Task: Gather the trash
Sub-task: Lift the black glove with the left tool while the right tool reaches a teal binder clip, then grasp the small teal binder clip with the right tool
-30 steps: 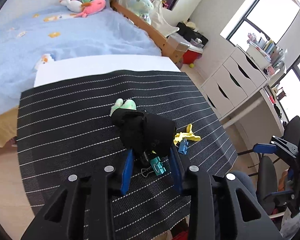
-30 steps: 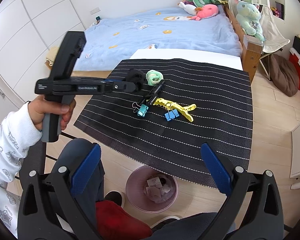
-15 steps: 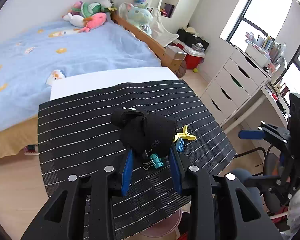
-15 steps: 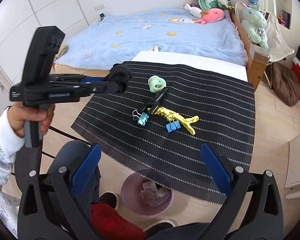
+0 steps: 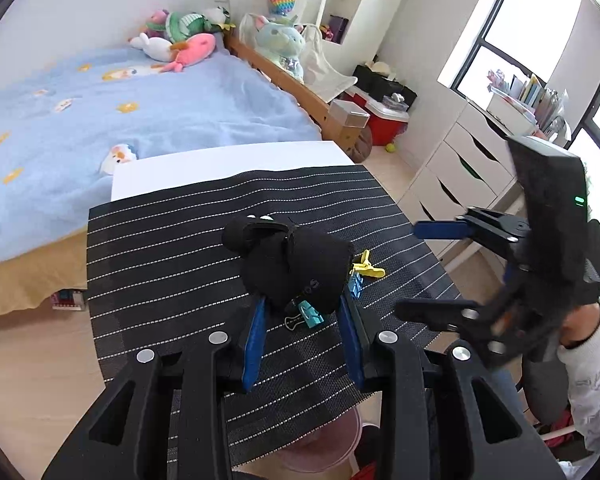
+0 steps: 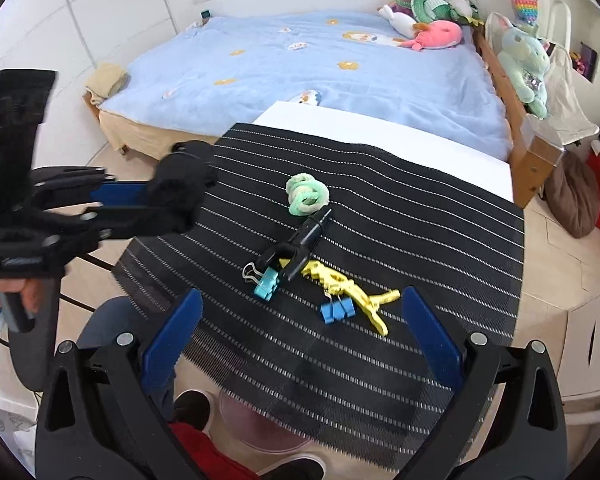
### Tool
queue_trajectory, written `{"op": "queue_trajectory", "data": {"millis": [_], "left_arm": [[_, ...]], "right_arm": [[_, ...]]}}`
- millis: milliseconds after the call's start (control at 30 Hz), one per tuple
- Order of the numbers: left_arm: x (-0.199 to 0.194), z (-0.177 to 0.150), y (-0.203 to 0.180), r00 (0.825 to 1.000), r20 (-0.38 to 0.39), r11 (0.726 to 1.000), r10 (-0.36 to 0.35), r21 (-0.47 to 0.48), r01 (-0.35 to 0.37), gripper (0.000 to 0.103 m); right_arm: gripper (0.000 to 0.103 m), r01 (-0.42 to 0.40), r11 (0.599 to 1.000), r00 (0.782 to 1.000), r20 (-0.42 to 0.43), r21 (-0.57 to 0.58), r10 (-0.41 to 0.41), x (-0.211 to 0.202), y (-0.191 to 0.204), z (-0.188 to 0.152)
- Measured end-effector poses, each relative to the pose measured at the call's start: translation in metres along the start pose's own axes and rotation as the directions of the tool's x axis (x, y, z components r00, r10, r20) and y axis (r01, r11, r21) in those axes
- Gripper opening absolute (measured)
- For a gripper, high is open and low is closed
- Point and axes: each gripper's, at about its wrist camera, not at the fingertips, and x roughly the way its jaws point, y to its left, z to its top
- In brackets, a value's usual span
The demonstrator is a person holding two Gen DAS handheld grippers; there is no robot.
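Beyond my view I see a blue bed (image 6: 320,80) with plush toys (image 6: 432,28) at its head, white drawers (image 5: 460,168), and a red box (image 5: 384,124) on the floor.

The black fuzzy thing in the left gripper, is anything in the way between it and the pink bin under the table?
Yes. The black fuzzy thing, held in the left gripper, hangs above the striped mat's left edge. The pink bin sits on the floor, partly tucked under the mat's near edge, so the mat overhangs part of its opening.

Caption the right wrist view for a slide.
Left tongs carry a black fabric wad beside the striped mat; open right tongs face binder clips, a yellow clip and a green scrunchie.
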Motion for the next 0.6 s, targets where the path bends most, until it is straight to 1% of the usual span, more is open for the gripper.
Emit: {"op": "queue_trajectory", "data": {"millis": [133,167,200,333,400,433,500,600], "left_arm": [[-0.003,-0.004,0.005,1.0,0.003,1.0,0.002,-0.014,-0.002,0.033],[-0.003,-0.005,0.006,1.0,0.004,1.0,0.002,-0.017,-0.002,0.033],[-0.003,-0.006,0.008,1.0,0.004,1.0,0.002,-0.022,-0.002,0.033],[-0.004,-0.008,0.011,1.0,0.006,0.999,0.0,-0.033,0.0,0.033],[-0.003,-0.01,0.013,1.0,0.006,0.999,0.0,-0.037,0.001,0.033],[-0.003,-0.011,0.015,1.0,0.006,0.999,-0.002,-0.04,0.002,0.033],[-0.003,-0.012,0.016,1.0,0.005,0.999,-0.003,-0.045,0.003,0.033],[-0.002,-0.014,0.019,1.0,0.004,0.999,-0.007,-0.052,0.007,0.033]], "right_arm": [[0.098,0.002,1.0,1.0,-0.021,-0.01,-0.002,0.019,0.003,0.006],[0.094,0.0,1.0,1.0,-0.023,-0.013,0.0,0.022,0.004,0.007],[0.086,-0.004,1.0,1.0,-0.03,-0.017,0.003,0.027,0.005,0.008],[0.07,-0.015,1.0,0.998,-0.061,-0.014,0.014,0.044,0.005,0.009],[0.058,-0.019,1.0,0.998,-0.067,-0.014,0.018,0.05,0.006,0.01],[0.056,-0.02,1.0,0.998,-0.068,-0.016,0.019,0.052,0.007,0.01],[0.045,-0.024,1.0,0.997,-0.072,-0.017,0.023,0.055,0.008,0.01],[0.036,-0.02,1.0,0.997,-0.076,-0.016,0.019,0.059,0.008,0.011]]}}
